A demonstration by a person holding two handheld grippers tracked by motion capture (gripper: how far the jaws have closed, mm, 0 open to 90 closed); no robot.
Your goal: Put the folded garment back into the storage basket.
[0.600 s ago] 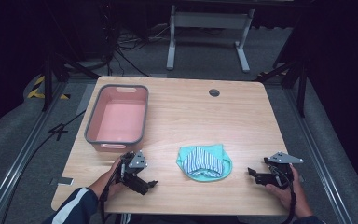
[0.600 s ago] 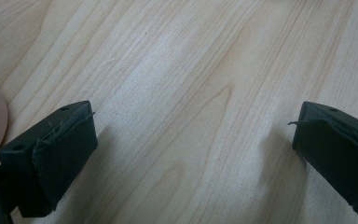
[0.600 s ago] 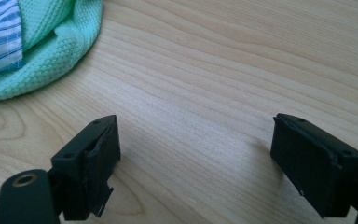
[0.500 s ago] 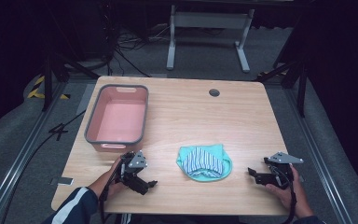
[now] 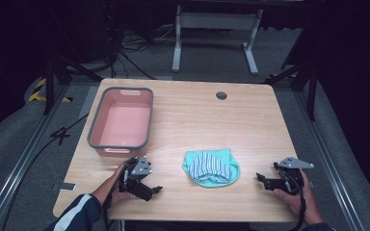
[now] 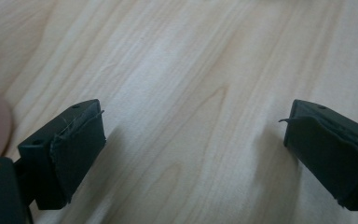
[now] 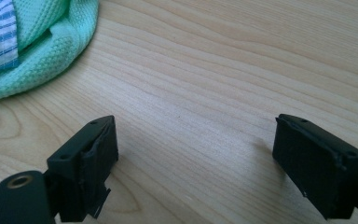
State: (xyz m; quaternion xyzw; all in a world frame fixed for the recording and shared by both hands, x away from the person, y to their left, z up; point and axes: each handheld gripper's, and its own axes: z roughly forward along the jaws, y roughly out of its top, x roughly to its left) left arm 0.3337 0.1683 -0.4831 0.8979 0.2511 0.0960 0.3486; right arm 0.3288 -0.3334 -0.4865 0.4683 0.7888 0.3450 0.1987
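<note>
Wooden and pale, the desk [image 5: 250,120] carries a pink tub [image 5: 122,122] with a grey rim at its far left and a bundle of cloth [image 5: 211,167] near its front edge, roughly in the middle. This cloth is mint green on the outside, with a blue-and-white striped piece lying folded in its hollow. It rests flat on the wood, between the two hands and touched by neither.

On the left side, a hand in a dark sleeve with white stripes holds the left tongs [image 5: 150,189] close to the desk's front edge, just in front of the tub's near end and well to the left of the cloth. The left gripper view shows these tongs [image 6: 193,154] with the jaws wide apart and bare wood grain between them.

On the right side, the other hand holds the right tongs [image 5: 262,179] near the front right of the desk, pointing toward the cloth and a short way off from it. In the right gripper view the jaws of these tongs [image 7: 196,158] also stand wide apart over bare wood, and the green edge of the cloth [image 7: 37,51] lies at the upper left, ahead of the left jaw and clear of it.

A small dark round hole [image 5: 221,95] sits in the desk near its far edge.
</note>
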